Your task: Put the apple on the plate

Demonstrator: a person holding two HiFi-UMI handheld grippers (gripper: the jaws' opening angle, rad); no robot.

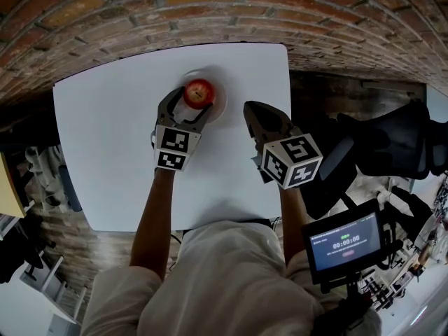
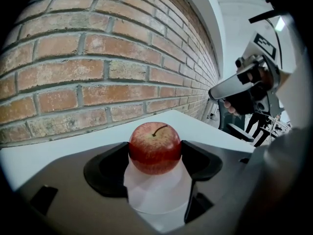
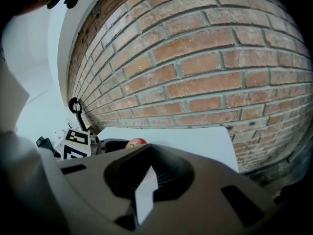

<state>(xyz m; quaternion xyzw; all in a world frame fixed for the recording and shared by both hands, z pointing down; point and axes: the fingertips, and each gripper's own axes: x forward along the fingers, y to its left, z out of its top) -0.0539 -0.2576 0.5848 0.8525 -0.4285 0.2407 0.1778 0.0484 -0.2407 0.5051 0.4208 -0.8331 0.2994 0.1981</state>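
A white table is set against a brick wall. The apple is seen resting on a white plate near the table's far edge. It is clasped between the jaws of the left gripper, both pads being pressed to its sides. The right gripper is held just beside the plate, above the table, with its jaws drawn together on nothing. A black chair and a small lit screen are seen to the right of the table.
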